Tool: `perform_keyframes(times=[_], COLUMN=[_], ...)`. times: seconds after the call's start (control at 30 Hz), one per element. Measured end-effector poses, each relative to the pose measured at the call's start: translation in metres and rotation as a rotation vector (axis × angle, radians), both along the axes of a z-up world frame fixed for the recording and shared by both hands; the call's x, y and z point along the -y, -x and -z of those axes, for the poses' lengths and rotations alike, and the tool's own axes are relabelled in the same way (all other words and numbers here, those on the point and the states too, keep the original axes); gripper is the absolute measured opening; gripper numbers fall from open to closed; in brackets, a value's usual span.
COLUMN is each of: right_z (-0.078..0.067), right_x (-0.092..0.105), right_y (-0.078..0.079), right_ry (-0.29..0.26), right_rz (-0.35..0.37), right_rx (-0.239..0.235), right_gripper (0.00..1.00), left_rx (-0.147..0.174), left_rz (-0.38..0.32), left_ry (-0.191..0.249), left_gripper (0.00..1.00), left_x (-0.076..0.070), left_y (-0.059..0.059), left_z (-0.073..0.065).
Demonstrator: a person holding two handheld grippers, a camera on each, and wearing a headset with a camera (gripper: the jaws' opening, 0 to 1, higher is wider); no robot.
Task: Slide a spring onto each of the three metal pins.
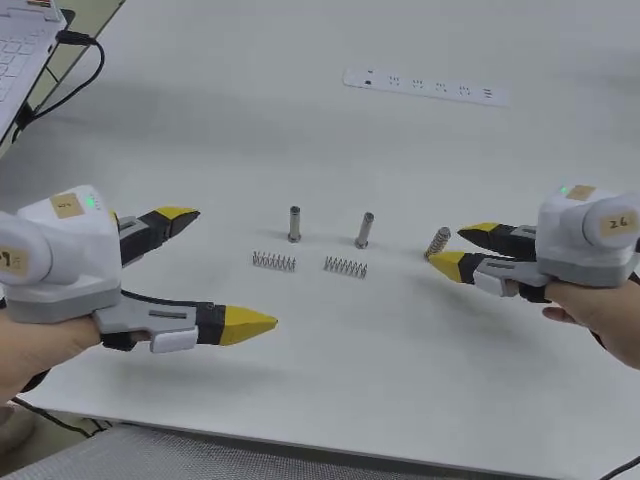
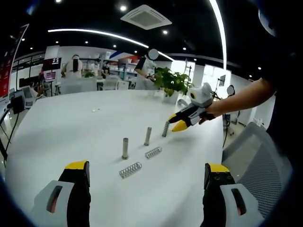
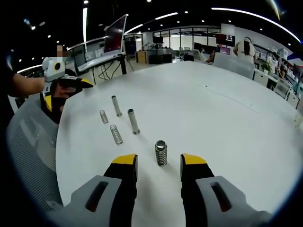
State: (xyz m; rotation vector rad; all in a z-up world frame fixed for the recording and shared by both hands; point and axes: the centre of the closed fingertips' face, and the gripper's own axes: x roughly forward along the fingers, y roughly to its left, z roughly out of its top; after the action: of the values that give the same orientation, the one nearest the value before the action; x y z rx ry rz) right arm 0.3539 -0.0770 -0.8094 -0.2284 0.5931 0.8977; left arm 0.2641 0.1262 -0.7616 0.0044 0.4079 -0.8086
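Right gripper, which I held released, faced the sprung pin just ahead, upright. Left gripper hung released, empty. Left pin and middle pin stood upright, bare; left spring and middle spring lay flat, axes left-right.

**Cut-off edges and a pin hiding inside its spring**

In the head view, a laptop is slipping off the top-left corner, so only part of its keyboard is showing. A black cable beside it is running out past the left edge. The left gripper and the right gripper are each being cropped at the rear by the picture's sides. Markings on the power strip are appearing too small to read.

In the right gripper view, a spring is covering the third pin, leaving just its top cap showing. In the left gripper view, a person far behind the table is appearing too blurred to describe.
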Motion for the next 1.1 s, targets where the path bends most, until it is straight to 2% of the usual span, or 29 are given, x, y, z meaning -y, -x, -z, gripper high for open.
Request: perform_keyframes(times=[0.47, 0.63, 1.1], right_z=[-0.002, -0.004, 0.002], right_x=[0.01, 0.012, 0.022], right_y=[0.004, 0.011, 0.031], right_ry=[-0.051, -0.07, -0.079], right_rz=[0.049, 0.054, 0.068], right_rx=[-0.015, -0.024, -0.05], right_gripper=[0.42, 0.43, 0.44], left_rx=[-0.004, -0.005, -0.005], left_rz=[0.002, 0.002, 0.0], left_ry=[-0.007, -0.009, -0.011], left_gripper=[0.98, 0.98, 0.98], left_x=[0.0, -0.001, -0.002], left_y=[-0.002, -0.001, 0.001], left_z=[0.002, 0.003, 0.002])
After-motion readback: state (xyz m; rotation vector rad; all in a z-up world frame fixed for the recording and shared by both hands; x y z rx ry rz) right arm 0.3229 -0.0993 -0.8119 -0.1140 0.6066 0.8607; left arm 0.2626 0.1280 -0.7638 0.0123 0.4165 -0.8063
